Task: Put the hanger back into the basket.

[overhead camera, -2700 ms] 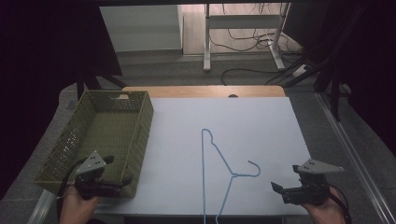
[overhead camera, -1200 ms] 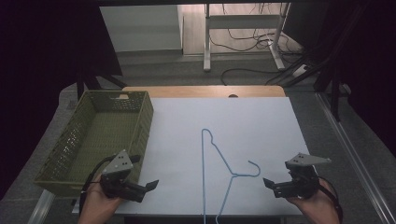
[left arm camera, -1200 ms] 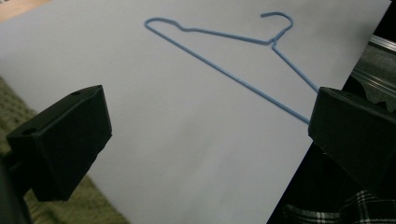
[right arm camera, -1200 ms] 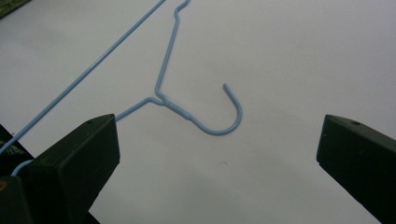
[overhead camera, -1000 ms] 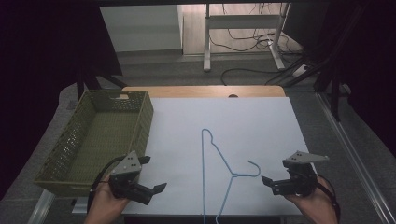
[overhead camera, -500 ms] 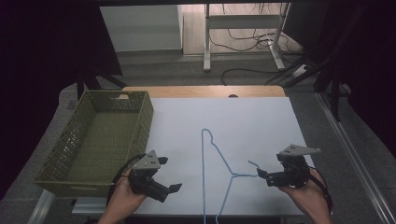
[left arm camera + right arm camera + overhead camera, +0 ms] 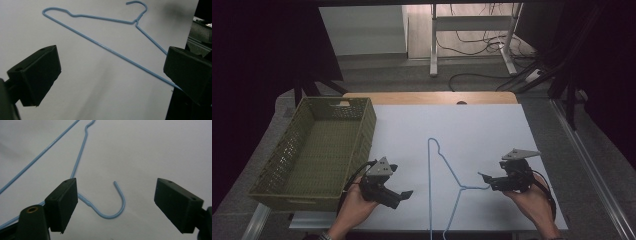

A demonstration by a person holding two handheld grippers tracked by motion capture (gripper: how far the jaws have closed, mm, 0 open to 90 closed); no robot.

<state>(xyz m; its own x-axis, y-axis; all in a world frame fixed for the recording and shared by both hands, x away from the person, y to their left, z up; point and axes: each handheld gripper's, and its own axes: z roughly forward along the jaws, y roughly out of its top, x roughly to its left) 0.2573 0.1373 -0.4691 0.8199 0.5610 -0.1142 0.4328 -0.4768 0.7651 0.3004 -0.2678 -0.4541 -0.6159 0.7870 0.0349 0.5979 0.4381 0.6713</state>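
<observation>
A blue wire hanger [image 7: 446, 164] lies flat on the white table top [image 7: 492, 130], its hook curling to the right near the front. My right gripper [image 7: 486, 181] is open, low over the table, with one jaw on each side of the hook [image 7: 123, 201]; nothing is gripped [image 7: 115, 193]. My left gripper [image 7: 403, 182] is open too, left of the hanger and pointing at it. In the left gripper view the hanger's long bar [image 7: 100, 45] crosses the wide gap [image 7: 112, 72] and runs behind the right jaw.
An olive woven basket [image 7: 368, 125] stands on the left side of the table, close to my left hand. A wooden strip [image 7: 427, 98] edges the table's far side. Beyond it, desk legs [image 7: 433, 45] and cables [image 7: 472, 75] sit on the floor.
Both grippers have moved inward toward the hanger. The left went right, away from the basket's front corner. The right went left until its jaws flank the hook.
</observation>
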